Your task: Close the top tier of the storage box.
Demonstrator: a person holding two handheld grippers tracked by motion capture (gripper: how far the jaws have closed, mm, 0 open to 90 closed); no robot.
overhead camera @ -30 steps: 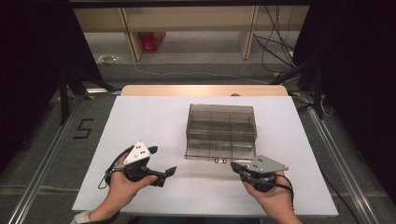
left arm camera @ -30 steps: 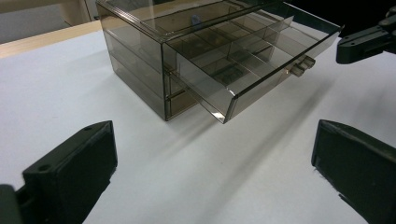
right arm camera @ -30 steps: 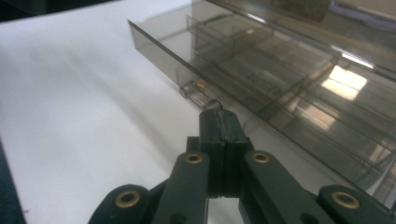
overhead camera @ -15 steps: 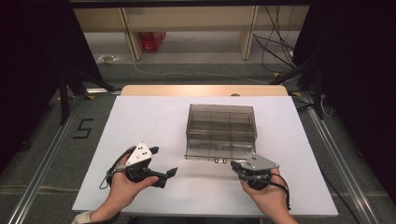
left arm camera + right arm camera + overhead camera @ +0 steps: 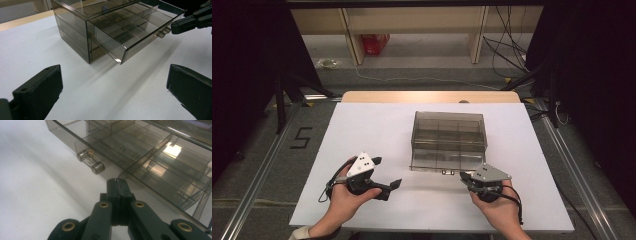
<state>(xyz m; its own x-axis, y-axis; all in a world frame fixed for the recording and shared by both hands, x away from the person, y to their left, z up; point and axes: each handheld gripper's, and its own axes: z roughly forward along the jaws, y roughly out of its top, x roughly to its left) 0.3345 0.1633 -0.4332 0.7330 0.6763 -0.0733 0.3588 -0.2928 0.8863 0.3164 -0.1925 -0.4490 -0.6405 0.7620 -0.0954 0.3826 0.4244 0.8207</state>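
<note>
A smoky clear drawer box [image 5: 449, 125] stands mid-table, and one of its drawers [image 5: 447, 161] is pulled out toward me. The drawer [image 5: 130, 30] is split into several compartments, which look bare. A small clear bar handle [image 5: 90, 161] sits on the drawer front. My right gripper [image 5: 117, 182] is shut with nothing between its jaws. Its tip is just in front of the drawer front, a little to one side of the handle [image 5: 447, 172]. My left gripper [image 5: 386, 172] rests left of the drawer, its jaws wide open over bare table [image 5: 113, 75].
The white table top [image 5: 362, 125] has free room left, right and in front of the box. A wooden strip [image 5: 432, 96] runs along its far edge. Cables [image 5: 507, 45] and a shelf frame lie on the floor beyond.
</note>
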